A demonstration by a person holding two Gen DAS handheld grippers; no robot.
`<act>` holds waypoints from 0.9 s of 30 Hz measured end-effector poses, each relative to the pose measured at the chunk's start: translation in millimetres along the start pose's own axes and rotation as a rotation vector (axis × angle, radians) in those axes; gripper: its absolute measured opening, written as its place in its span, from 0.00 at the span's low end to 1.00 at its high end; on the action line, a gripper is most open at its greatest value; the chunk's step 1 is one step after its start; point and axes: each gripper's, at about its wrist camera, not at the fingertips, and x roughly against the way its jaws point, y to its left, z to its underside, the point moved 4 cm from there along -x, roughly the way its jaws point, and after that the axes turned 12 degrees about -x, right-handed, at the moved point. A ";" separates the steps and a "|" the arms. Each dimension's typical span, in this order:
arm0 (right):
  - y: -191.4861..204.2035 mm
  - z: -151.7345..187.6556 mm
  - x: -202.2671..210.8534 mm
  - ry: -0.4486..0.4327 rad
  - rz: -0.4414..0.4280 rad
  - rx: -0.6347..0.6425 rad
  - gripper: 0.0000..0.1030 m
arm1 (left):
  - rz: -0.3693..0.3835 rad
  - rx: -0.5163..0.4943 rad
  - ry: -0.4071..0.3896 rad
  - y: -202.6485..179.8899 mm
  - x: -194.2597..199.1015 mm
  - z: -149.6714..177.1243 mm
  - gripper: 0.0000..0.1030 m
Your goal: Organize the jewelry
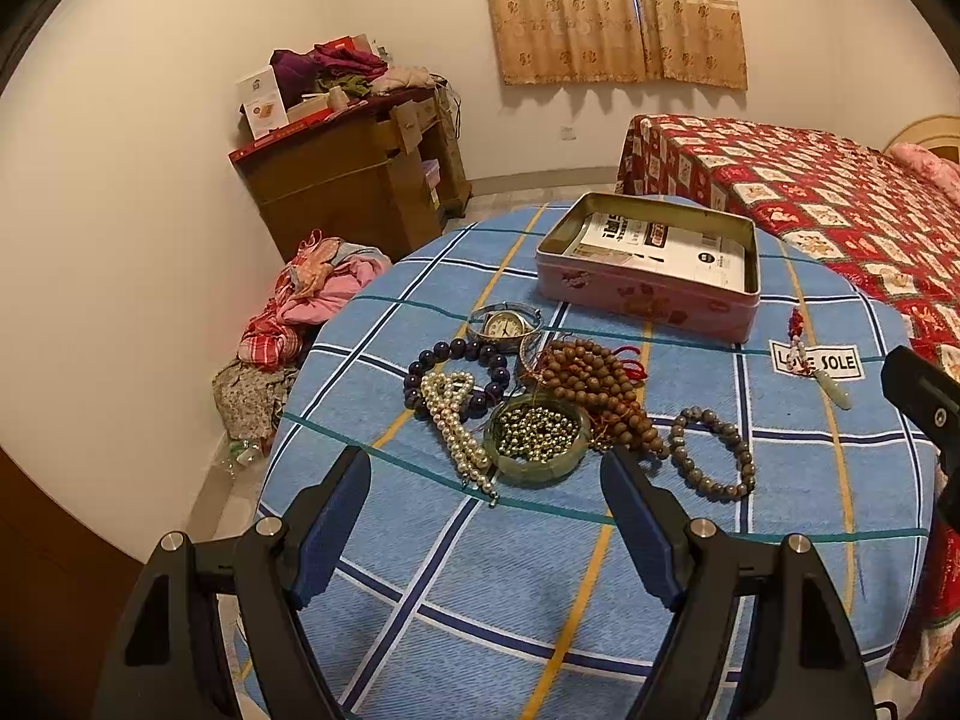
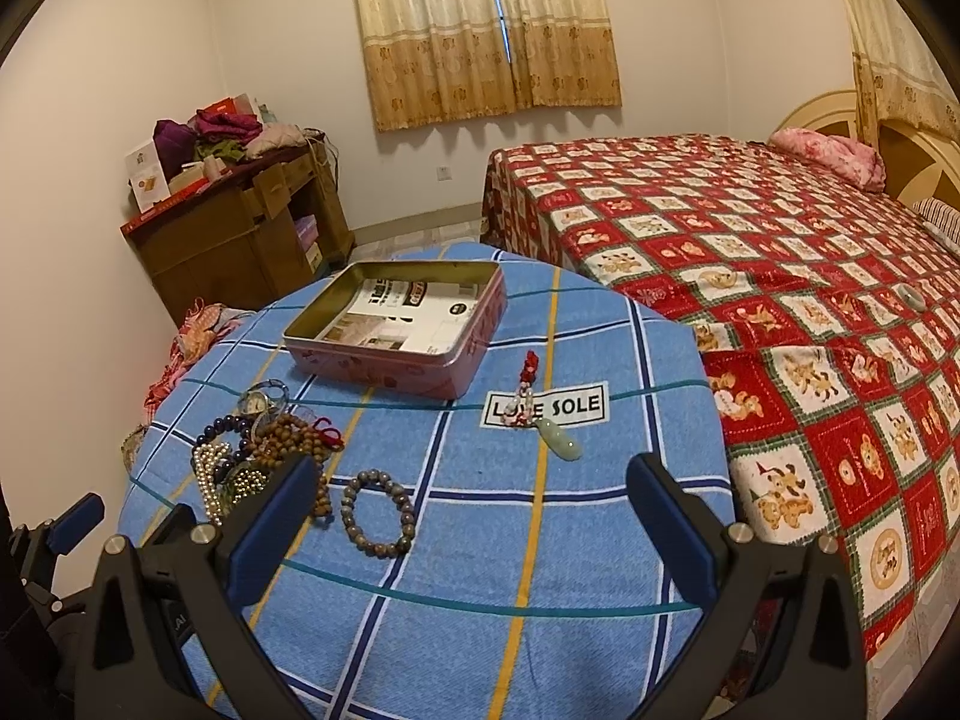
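Hovering both hand-held grippers, left (image 1: 486,480) and right (image 2: 474,480), spread wide and empty, I see the jewelry pile (image 1: 540,402) mid-frame on the table (image 1: 600,570), the empty tin (image 1: 648,264) waiting behind it.

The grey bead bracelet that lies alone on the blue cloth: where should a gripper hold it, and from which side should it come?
Take the grey bead bracelet by one arc of its ring, coming from above with one finger inside the loop and one outside. It lies flat, so a side approach finds nothing. The right-hand arc is best: the brown beads nearly touch its left.
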 end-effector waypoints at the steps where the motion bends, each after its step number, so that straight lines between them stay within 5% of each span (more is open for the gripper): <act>1: 0.0 0.0 -0.7 0.001 0.000 0.001 1.00 | 0.001 -0.001 0.005 0.3 -1.1 0.5 0.77; 13: 4.3 4.4 -10.3 0.042 -0.016 0.013 0.96 | 0.005 -0.002 0.047 -0.9 -15.1 4.0 0.77; 18: 4.5 6.9 -20.4 0.085 -0.036 0.015 0.86 | 0.026 0.002 0.069 -0.1 -25.2 5.5 0.77; 23: 7.4 18.1 -40.1 0.214 -0.119 0.027 0.73 | 0.096 0.005 0.091 8.9 -40.0 15.5 0.77; 27: 15.5 32.4 -54.0 0.306 -0.181 0.049 0.72 | 0.122 0.055 0.122 28.4 -53.8 28.6 0.77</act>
